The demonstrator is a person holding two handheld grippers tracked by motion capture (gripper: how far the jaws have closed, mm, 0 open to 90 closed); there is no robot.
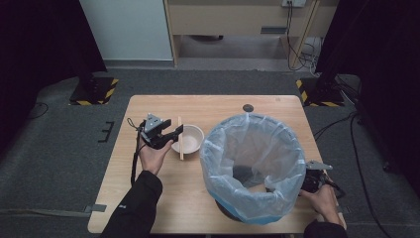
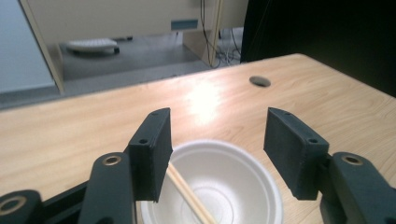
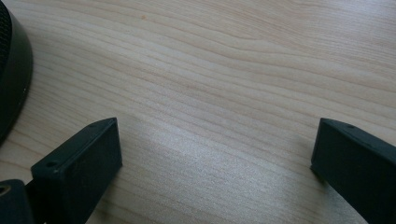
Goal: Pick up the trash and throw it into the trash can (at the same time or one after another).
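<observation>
A white paper bowl (image 1: 191,139) sits left of the table's middle, with a pair of wooden chopsticks (image 1: 181,144) lying across its left rim. My left gripper (image 1: 176,134) hovers at the bowl's left edge, held in a hand. In the left gripper view its jaws (image 2: 217,140) stand open above the bowl (image 2: 224,186). The chopsticks (image 2: 187,193) run just under the left jaw, and nothing is pinched. My right gripper (image 1: 309,181) rests low beside the bin's right side, and in its own view it (image 3: 215,154) is open over bare wood.
A large black bin lined with a pale blue plastic bag (image 1: 252,163) takes up the right half of the wooden table (image 1: 148,198). Its dark base (image 3: 11,70) shows at the left of the right gripper view. A round cable hole (image 1: 248,107) lies near the far edge.
</observation>
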